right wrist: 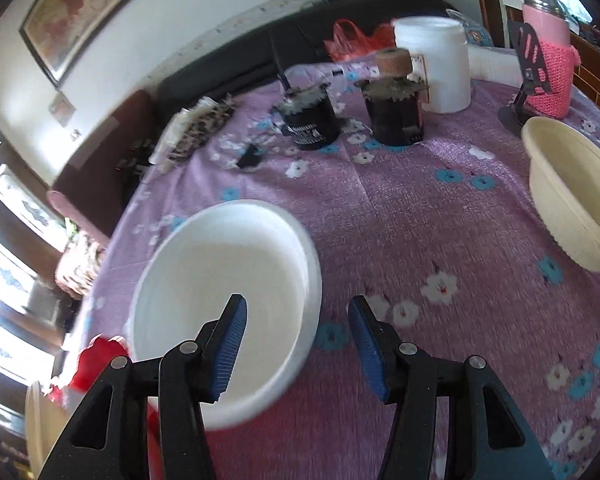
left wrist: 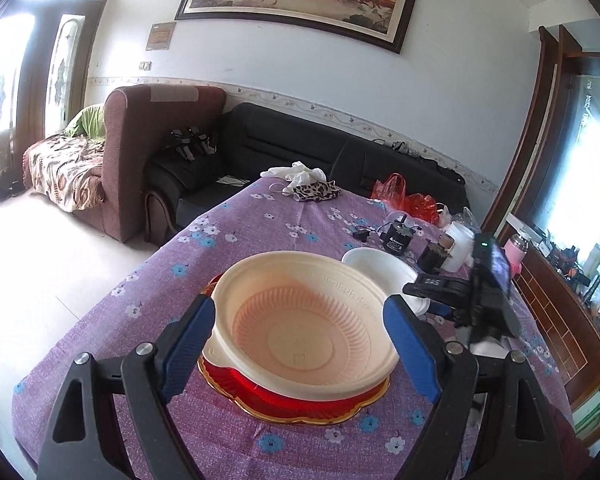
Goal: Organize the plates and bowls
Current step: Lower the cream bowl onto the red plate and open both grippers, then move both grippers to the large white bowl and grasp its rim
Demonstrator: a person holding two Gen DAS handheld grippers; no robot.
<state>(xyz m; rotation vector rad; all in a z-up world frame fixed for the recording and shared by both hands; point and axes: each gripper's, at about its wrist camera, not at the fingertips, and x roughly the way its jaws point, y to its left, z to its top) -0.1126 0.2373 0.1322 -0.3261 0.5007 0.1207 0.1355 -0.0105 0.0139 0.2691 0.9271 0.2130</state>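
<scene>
Both tongs parted | cream bowl (left wrist: 304, 316) between left tongs (left wrist: 300, 344); untouched

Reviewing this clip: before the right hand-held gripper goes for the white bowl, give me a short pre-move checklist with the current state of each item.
1. Cream bowl seated on the red plate: ok.
2. Left hand-held gripper clear of the cream bowl: cannot tell; the jaws stand wide on either side of it, contact unclear.
3. Right hand-held gripper empty and open: ok.
4. Right jaws straddling the rim of the white bowl: ok; one finger over the inside, one outside.
5. White bowl empty: ok.
6. Second cream bowl out of the way: ok, far right.
</scene>
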